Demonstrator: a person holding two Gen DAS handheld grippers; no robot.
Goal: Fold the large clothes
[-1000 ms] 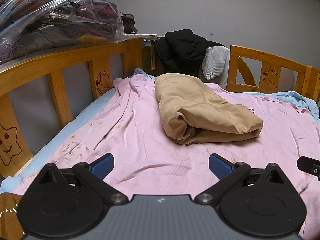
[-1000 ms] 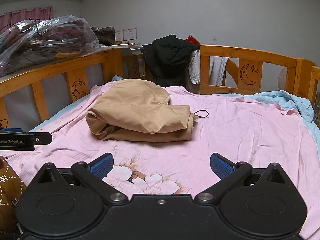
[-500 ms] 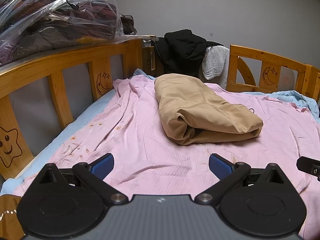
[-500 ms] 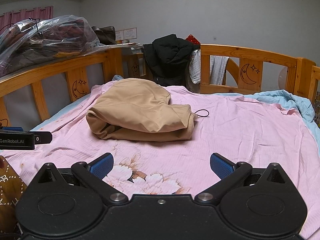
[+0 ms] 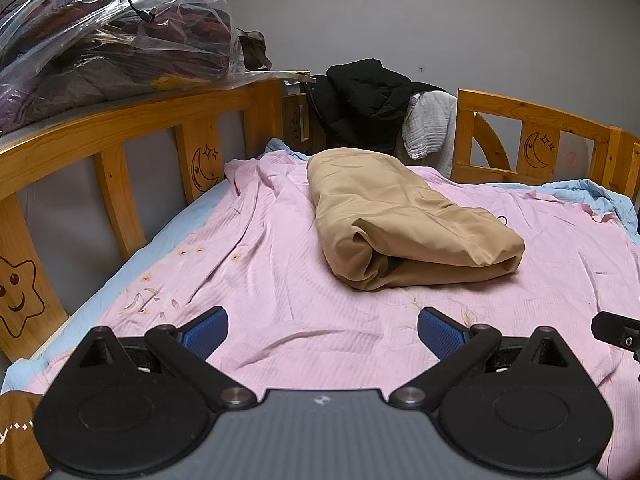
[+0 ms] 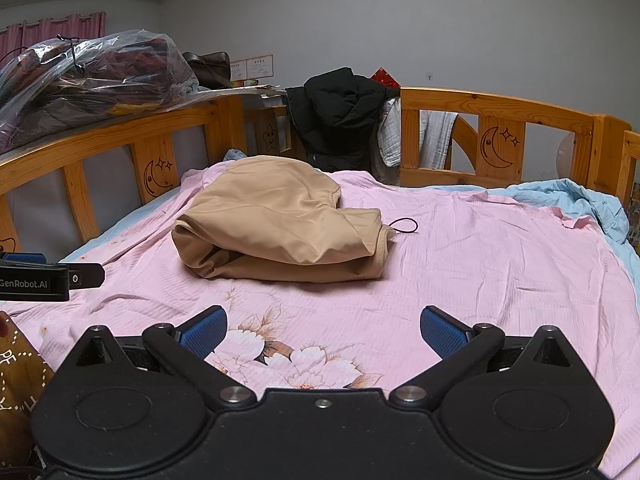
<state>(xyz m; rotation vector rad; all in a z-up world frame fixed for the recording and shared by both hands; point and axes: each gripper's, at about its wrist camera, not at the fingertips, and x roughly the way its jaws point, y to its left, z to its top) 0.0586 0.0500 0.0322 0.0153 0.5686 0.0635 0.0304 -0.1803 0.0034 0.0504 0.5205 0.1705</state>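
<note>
Both the left gripper (image 5: 322, 330) and the right gripper (image 6: 322, 330) hang wide open and empty above the pink sheet (image 5: 280, 280). Ahead, apart from both, the tan garment (image 6: 280, 224) lies folded into a bundle mid-bed. The fold looks finished; next would likely be lifting the bundle aside, needing a grip under its layered edge.

one tan garment (image 5: 404, 216), one black jacket (image 5: 368, 104), two grippers (image 5: 322, 330)

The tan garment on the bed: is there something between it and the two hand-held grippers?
Nothing visible. Only bare pink sheet lies between the tan garment and the open left hand-held gripper, and likewise before the open right hand-held gripper.
</note>
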